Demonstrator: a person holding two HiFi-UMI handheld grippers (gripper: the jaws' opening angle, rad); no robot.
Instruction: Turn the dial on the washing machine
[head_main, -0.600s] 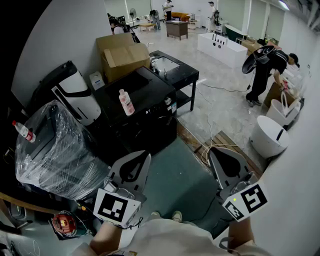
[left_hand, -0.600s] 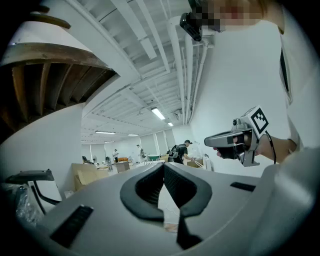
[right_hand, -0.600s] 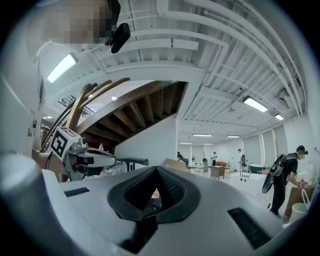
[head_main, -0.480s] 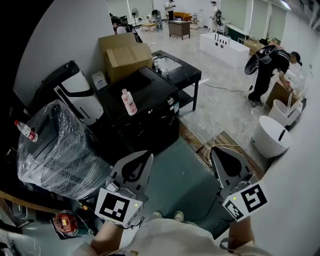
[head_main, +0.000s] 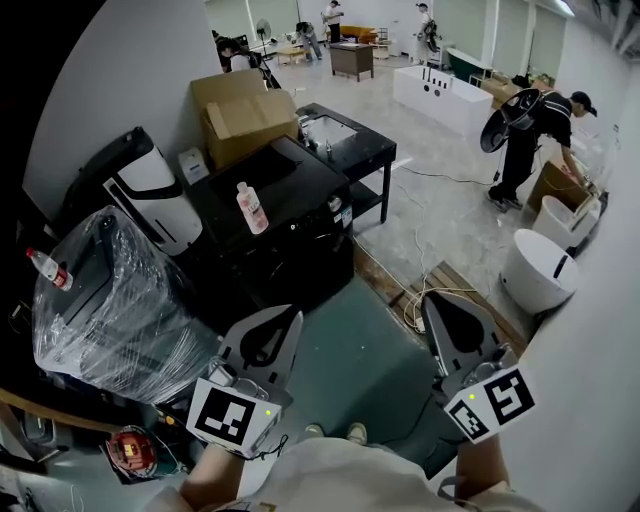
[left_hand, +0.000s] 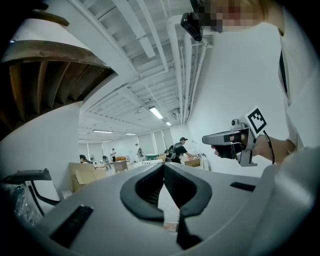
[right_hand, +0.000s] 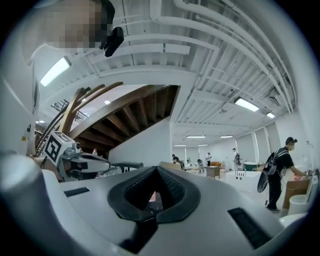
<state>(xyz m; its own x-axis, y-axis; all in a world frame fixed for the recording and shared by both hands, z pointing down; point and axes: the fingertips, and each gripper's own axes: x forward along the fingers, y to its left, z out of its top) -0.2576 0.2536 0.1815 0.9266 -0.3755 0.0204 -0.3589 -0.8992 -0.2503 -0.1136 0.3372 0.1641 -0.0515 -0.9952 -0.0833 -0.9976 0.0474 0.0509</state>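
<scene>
left gripper (head_main: 291, 317) shut, pad tips meeting, nothing between them; its own view shows only a hollow behind the closed tips with floor showing through. right gripper (head_main: 431, 304) also fully shut and empty. both are held low near the person's body, side by side but apart, tips pointing forward over the green floor (head_main: 370, 370). the washing machine (head_main: 300, 250) is the black box-shaped unit ahead and a bit left of the grippers, well apart from both, nothing touching it. its front has a small control strip near the top right corner, but the dial is too small to make out from here. a pink bottle (head_main: 251, 207) stands upright on its lid. a cardboard box (head_main: 245, 115) sits behind it, a black table (head_main: 372, 150) just beside it on the right, and a plastic-wrapped unit (head_main: 110, 290) on its left, with a red-capped bottle (head_main: 45, 265) at that unit's far edge. a white tub (head_main: 538, 272) sits off to the right, with a person (head_main: 530, 130) bent over beyond it.
</scene>
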